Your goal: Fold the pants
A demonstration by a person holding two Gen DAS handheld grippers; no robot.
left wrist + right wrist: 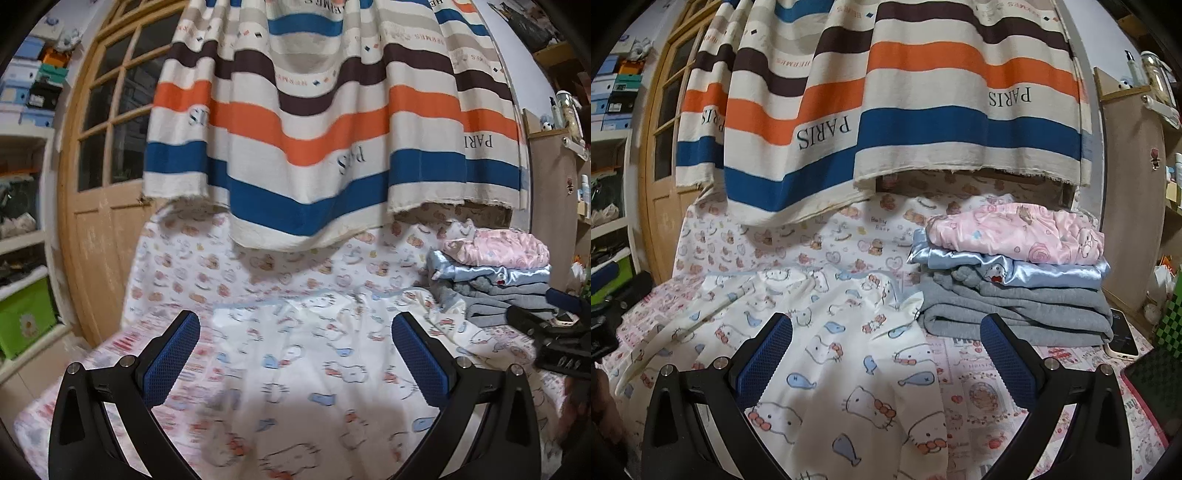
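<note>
White pants [849, 354] printed with cats and blue whales lie spread flat on the patterned bed sheet [990, 384]; their light-blue waistband runs along the far edge. In the left wrist view the same pants [306, 354] fill the middle, blurred. My left gripper [295, 325] hovers open above the pants, nothing between its blue pads. My right gripper [886, 325] is open too, over the pants' right edge. The right gripper's body [554, 332] shows at the right edge of the left wrist view.
A stack of folded clothes [1015, 273], pink on light-blue satin on grey, sits at the back right of the bed. A phone [1123, 336] lies beside it. A striped curtain [886, 110] hangs over the far side. A wooden door [99, 184] and shelves stand on the left.
</note>
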